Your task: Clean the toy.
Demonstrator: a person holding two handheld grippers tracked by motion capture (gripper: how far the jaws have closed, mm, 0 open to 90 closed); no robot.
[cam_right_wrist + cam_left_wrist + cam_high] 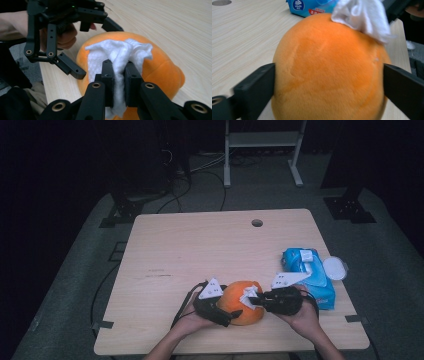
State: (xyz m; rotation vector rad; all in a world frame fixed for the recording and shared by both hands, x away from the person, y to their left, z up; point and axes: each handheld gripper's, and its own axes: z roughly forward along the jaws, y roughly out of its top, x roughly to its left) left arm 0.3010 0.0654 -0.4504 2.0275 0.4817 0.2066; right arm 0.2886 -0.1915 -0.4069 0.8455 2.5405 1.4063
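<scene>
Wiping an orange plush ball [242, 302] with a white wet wipe [117, 56]: the step in hand appears to be the cleaning of the toy's upper surface. The ball rests on the worktop [200, 245] near its near edge, between the person's two hands, and well left of the blue wipe pack [307, 270] that lies toward the right edge.

The right gripper [119, 75] has its jaws closed on a bunched fold of the wipe, whose free part drapes over the top of the ball. The left gripper [220, 312] brackets the ball from the left; in the left gripper view its jaws stand wide at either flank of the plush, at or just off the fur, and whether they press on it cannot be told. Judged from this, they steady the toy rather than clamp it.

The ball is nearly round, slightly flattened, so its long axis is weak; it appears to run left to right across the worktop, with a small bulge toward the right in the right gripper view. No clear front or face can be made out.

The next move probably calls for a dragging stroke of the wipe across the fur, with a firm hold from the left so that the soft, light toy does not roll or slide.
</scene>
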